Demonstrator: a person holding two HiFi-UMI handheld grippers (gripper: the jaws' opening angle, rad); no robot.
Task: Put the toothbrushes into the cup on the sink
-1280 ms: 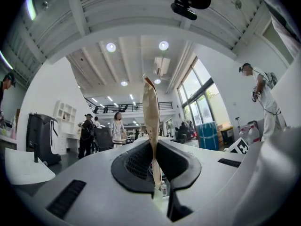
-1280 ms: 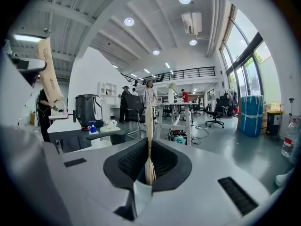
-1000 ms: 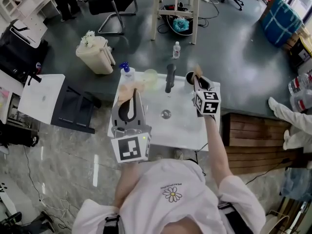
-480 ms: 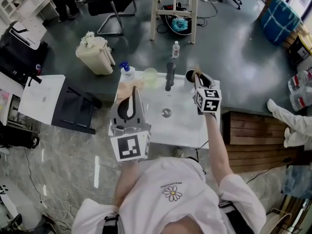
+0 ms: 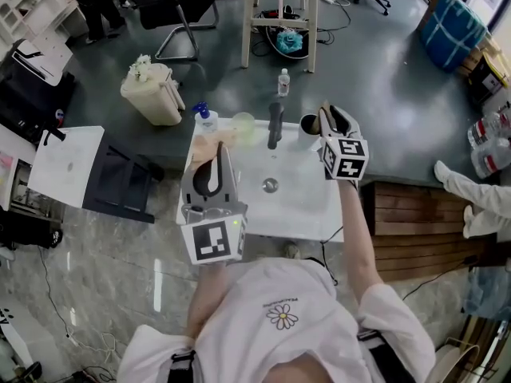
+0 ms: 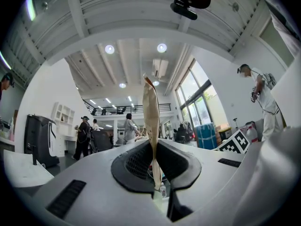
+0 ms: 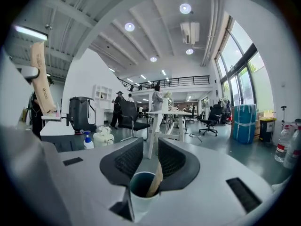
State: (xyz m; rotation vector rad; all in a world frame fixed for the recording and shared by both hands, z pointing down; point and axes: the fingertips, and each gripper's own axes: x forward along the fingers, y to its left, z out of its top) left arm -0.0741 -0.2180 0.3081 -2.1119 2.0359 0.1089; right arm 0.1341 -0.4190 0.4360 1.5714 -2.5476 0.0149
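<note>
A dark cup (image 5: 309,124) stands at the back right corner of the white sink (image 5: 299,210). In the right gripper view the cup (image 7: 142,194) shows a tan toothbrush (image 7: 155,179) leaning inside it. My right gripper (image 5: 333,116) hovers just above and to the right of the cup, jaws open, nothing between them. My left gripper (image 5: 217,152) is over the sink's left side, shut on a tan paper-wrapped toothbrush (image 6: 151,126) that stands upright between its jaws.
A black faucet (image 5: 275,126) rises at the sink's back middle, with a pale green cup (image 5: 244,124) and a blue-capped pump bottle (image 5: 204,118) to its left. The drain (image 5: 271,185) sits mid-basin. A bin (image 5: 152,92) and a small bottle (image 5: 283,82) are on the floor behind.
My right gripper has lifted up and away from the cup, leaving the toothbrush in it. The left gripper has stayed where it was with its toothbrush.
</note>
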